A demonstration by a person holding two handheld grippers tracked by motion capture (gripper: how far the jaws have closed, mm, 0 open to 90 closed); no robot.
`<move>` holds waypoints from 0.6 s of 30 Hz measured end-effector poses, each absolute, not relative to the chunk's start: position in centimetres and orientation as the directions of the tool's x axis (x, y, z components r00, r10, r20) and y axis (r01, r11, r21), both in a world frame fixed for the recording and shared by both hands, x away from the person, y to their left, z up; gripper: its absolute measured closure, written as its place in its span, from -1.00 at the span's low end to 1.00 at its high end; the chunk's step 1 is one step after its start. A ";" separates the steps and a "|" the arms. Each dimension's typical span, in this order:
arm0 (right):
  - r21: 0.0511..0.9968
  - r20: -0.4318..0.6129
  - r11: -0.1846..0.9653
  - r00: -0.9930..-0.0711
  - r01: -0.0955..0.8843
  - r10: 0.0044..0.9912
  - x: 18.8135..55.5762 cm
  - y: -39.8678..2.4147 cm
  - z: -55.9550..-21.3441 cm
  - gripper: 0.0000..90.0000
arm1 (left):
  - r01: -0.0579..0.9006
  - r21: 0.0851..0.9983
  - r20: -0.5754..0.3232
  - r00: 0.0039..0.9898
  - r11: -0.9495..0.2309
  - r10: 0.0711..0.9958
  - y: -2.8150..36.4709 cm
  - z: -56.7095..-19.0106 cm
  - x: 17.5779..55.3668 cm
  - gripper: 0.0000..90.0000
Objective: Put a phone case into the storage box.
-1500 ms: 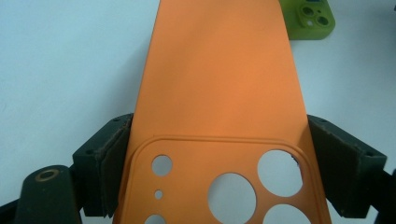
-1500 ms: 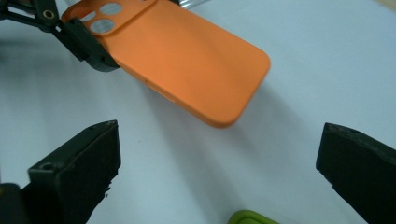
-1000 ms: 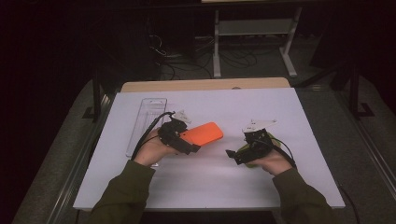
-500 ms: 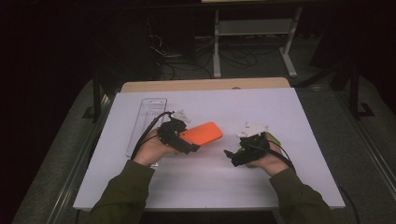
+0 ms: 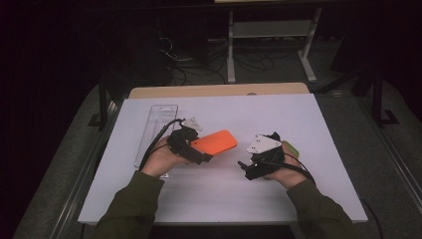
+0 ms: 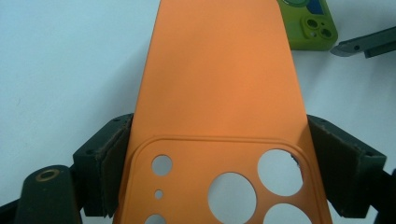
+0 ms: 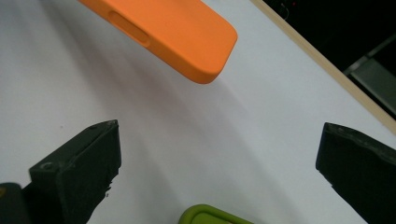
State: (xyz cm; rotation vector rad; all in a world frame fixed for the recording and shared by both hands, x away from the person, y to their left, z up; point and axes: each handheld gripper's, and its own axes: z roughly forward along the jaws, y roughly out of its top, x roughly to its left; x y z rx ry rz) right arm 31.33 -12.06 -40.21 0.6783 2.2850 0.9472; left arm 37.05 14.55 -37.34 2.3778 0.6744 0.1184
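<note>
The orange phone case (image 5: 215, 143) sits at the middle of the white counter (image 5: 308, 124), clamped across its camera end by the left gripper (image 5: 199, 152). In the left gripper view the two fingers (image 6: 105, 163) press on the case's long edges beside the lens cutouts, and the rest of the case reaches away toward twelve o'clock. Seen from the right gripper view, the far end casts a shadow on the sheet below, so I judge it lifted rather than lying flat.

That hold is the weak point: the pads bear on thin, flexible side walls near one end only, so a squeeze could bow the shell, and a quick tilt could let the long free end swing or slide out.

A green phone case (image 5: 291, 148) lies at about three o'clock from the orange one, just beside the right hand. The right gripper (image 5: 245, 168) has its fingers (image 7: 79, 170) spread wide with nothing between them, aimed toward the orange case. If it closes in now it could knock the free corner, or drag the green case along.

A clear tray (image 5: 157, 127) lies at ten o'clock, well apart.
</note>
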 end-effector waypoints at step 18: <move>0.676 -0.503 0.732 -0.672 0.087 0.544 30.4 -11.0 -40.5 -1.00 | 0.444 0.633 -0.099 0.859 -0.634 0.503 14.3 -37.5 36.9 -0.66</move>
